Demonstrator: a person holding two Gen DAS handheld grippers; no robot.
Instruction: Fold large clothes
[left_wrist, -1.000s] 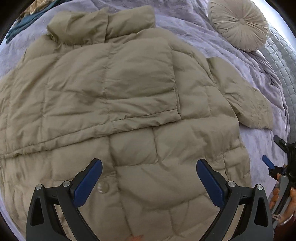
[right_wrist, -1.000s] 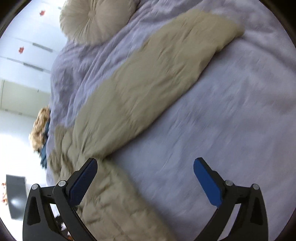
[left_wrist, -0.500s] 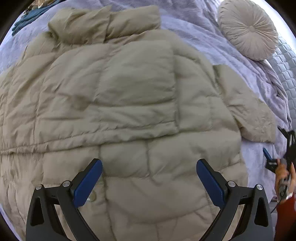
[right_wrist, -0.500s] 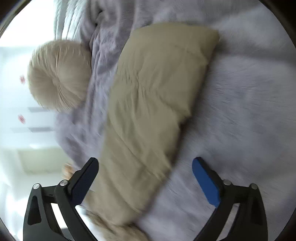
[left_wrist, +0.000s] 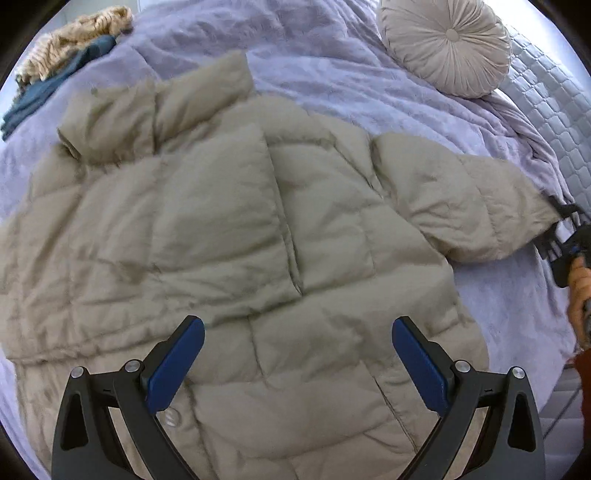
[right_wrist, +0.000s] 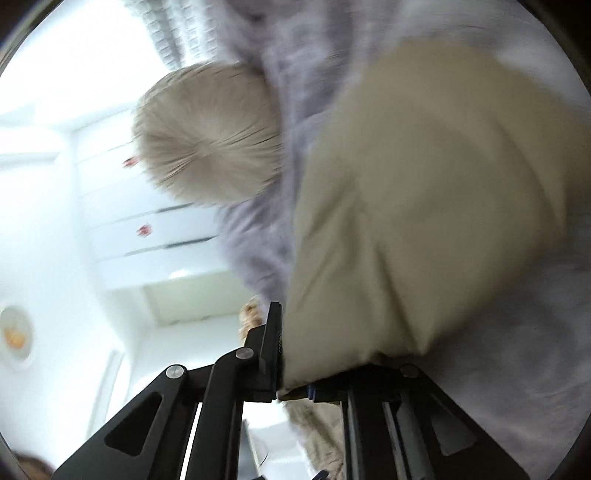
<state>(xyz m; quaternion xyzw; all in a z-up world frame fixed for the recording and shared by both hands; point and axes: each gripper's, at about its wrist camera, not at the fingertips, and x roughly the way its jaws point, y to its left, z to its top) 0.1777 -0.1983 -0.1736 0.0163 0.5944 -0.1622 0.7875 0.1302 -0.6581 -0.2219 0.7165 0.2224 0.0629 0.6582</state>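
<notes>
Clamping the cuff end of the sleeve, the right gripper has its jaws drawn together on the fabric; the wrist view is motion-blurred, but cloth is plainly pinched between the pads. From the left view the same gripper sits at the far tip of the sleeve, with the person's hand behind it.

Left gripper hovers with jaws spread wide and nothing between them, over the lower hem area of the jacket, a snap button just beside its near finger.

The jacket, a beige quilted puffer, lies spread flat on the lilac bedspread, collar pointing away from the left gripper. One sleeve already lies folded across the jacket's chest; the other sticks out sideways from the jacket body.

Beyond the jacket's collar: a round pleated cushion off toward the outstretched sleeve, and a heap of teal and tan cloth off the opposite shoulder.

Step in hand, by my reading: folding in the second sleeve. Next move calls for lifting the cuff and carrying it across onto the jacket's chest, laid over the first sleeve. Puffy fill will likely spring back, so the free left gripper may need to press the shoulder down while the sleeve crosses.
</notes>
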